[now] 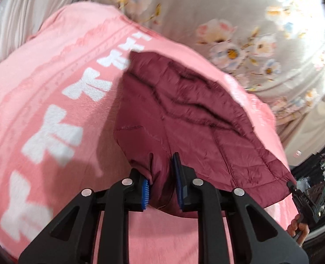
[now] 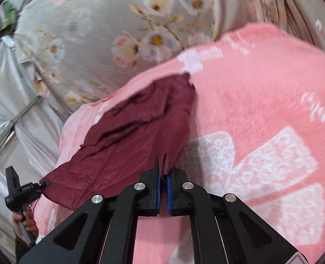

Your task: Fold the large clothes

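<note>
A maroon quilted jacket (image 1: 184,114) is held up by its near edge over a pink blanket (image 1: 41,88) with white bows. My left gripper (image 1: 162,165) is shut on a bunched corner of the jacket. My right gripper (image 2: 163,171) is shut on the other near corner of the jacket (image 2: 140,121). The far part of the jacket rests on the blanket (image 2: 261,110). The right gripper also shows at the lower right of the left wrist view (image 1: 294,187), and the left gripper at the lower left of the right wrist view (image 2: 42,184).
A grey floral sheet (image 1: 239,22) covers the bed beyond the blanket, also seen in the right wrist view (image 2: 96,22). A silvery curtain (image 2: 6,77) hangs at the left. Dark clutter (image 1: 321,176) lies past the bed edge.
</note>
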`<act>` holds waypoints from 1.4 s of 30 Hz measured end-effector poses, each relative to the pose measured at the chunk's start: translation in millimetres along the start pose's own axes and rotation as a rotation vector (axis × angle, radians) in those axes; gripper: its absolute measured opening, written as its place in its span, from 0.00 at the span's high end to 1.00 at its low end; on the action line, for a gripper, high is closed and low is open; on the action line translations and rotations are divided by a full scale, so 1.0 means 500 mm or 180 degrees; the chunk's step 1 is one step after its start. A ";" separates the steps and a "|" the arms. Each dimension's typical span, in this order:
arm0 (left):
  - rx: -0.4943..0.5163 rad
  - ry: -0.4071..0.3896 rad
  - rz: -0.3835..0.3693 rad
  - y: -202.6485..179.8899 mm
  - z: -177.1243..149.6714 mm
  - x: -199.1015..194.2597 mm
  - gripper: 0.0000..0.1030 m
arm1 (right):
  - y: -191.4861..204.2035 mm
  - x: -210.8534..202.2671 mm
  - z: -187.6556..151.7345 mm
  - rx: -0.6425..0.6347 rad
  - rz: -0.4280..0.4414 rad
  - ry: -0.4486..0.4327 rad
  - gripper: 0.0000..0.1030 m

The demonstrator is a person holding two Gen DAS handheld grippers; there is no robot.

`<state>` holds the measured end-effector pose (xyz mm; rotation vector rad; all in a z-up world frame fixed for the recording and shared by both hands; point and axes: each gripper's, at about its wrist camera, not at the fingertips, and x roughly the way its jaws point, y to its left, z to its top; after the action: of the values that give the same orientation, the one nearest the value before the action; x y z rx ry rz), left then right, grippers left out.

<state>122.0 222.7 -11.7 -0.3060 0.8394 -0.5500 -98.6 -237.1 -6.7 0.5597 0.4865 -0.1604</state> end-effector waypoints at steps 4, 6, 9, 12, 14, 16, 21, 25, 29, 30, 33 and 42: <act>0.0030 -0.0041 -0.0224 0.000 -0.047 -0.129 0.83 | -0.007 -0.141 -0.031 -0.0132 0.0098 -0.0192 0.96; 0.0037 -0.0119 -0.0352 -0.015 -0.067 -0.207 0.85 | 0.002 -0.224 -0.043 -0.0143 0.0204 -0.0291 0.96; 0.0128 -0.0437 -0.0448 -0.054 -0.064 -0.310 0.90 | 0.034 -0.320 -0.038 -0.0264 0.0251 -0.0520 0.96; 0.0306 -0.0681 -0.0458 -0.096 -0.040 -0.343 0.90 | 0.054 -0.354 -0.002 -0.0290 0.0355 -0.0751 0.96; 0.0421 -0.0734 -0.0394 -0.123 -0.012 -0.319 0.91 | 0.051 -0.333 0.031 -0.0240 0.0464 -0.0834 0.96; 0.0439 -0.0694 -0.0369 -0.131 0.020 -0.274 0.91 | 0.050 -0.290 0.058 -0.0231 0.0394 -0.0828 0.96; 0.0379 -0.0563 0.0081 -0.125 0.131 -0.114 0.92 | 0.023 -0.142 0.142 -0.0038 0.0259 -0.0724 0.96; 0.0474 -0.0453 0.0487 -0.122 0.187 0.009 0.93 | 0.013 -0.014 0.195 -0.0002 0.0006 -0.0633 0.97; 0.0463 -0.0305 0.0714 -0.105 0.225 0.124 0.94 | -0.012 0.097 0.216 0.0132 -0.0176 -0.0518 0.97; 0.0447 -0.0258 0.0752 -0.099 0.233 0.150 0.94 | -0.016 0.117 0.219 0.0160 -0.0208 -0.0497 0.97; 0.0407 -0.0166 0.0856 -0.082 0.247 0.206 0.94 | -0.026 0.183 0.230 0.0194 -0.0321 -0.0413 0.97; 0.0292 0.0097 0.1097 -0.026 0.239 0.335 0.94 | -0.046 0.344 0.244 0.0187 -0.0551 -0.0087 0.97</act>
<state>300.3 121.4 -32.7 -0.0653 0.8708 -0.2703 94.1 -325.6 -11.0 0.5719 0.5050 -0.3478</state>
